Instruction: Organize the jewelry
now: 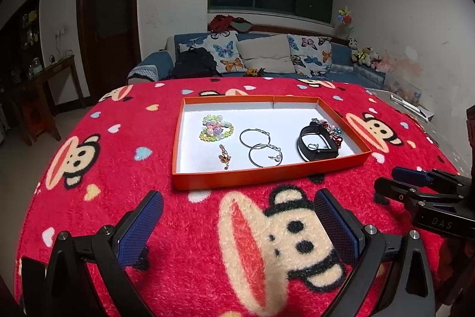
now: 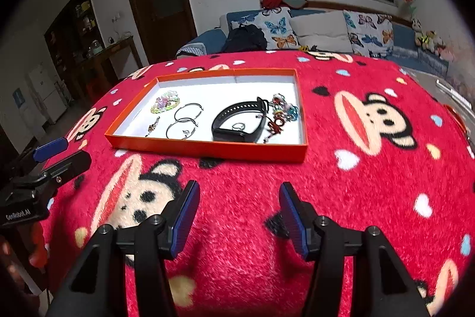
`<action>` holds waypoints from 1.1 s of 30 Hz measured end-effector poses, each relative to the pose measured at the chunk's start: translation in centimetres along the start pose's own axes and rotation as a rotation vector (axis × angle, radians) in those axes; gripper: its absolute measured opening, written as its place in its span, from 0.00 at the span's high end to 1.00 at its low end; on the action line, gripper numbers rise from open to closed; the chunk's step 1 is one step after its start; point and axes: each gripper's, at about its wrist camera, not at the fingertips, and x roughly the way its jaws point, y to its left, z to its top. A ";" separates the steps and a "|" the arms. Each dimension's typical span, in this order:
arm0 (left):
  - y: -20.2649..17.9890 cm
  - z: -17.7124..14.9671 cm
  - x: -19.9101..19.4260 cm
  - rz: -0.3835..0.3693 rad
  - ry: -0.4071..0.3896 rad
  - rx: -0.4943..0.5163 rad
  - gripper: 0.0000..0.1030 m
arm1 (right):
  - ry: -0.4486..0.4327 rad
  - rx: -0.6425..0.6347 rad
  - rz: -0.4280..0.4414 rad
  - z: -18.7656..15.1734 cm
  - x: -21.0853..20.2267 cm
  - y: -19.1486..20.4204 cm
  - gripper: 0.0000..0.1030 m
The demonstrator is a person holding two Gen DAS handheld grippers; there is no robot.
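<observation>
On the red blanket (image 1: 118, 198), the orange tray (image 1: 267, 177) already holds all the visible jewelry: black watch (image 1: 314, 149), hoop earrings (image 1: 258, 143), bead bracelet (image 1: 215, 128), probably a small ring (image 2: 238, 126). Left gripper (image 1: 237, 223) and right gripper (image 2: 239, 216) hover open and empty, so the task seems nearly done.

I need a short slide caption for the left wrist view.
Open left gripper over red blanket, facing orange tray of jewelry.

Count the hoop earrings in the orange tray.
2. One hoop earring lies mid-tray beside the beaded bracelet; the other hoop overlaps it nearer the front wall of the tray, left of the black watch band. None seems hidden.
</observation>
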 end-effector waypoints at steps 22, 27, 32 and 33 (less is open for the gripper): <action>0.1 -0.2 -0.3 0.006 -0.006 -0.006 0.00 | -0.008 -0.012 -0.013 -0.4 0.1 1.1 0.40; -0.1 -0.3 -0.1 0.009 0.001 -0.003 0.00 | -0.004 -0.021 -0.010 -0.5 0.2 1.4 0.40; -0.1 -0.5 0.0 0.009 0.003 -0.003 0.00 | -0.004 -0.021 -0.007 -0.5 0.1 1.6 0.40; -0.1 -0.5 0.0 0.006 0.002 -0.003 0.00 | -0.003 -0.022 -0.009 -0.5 0.2 1.5 0.40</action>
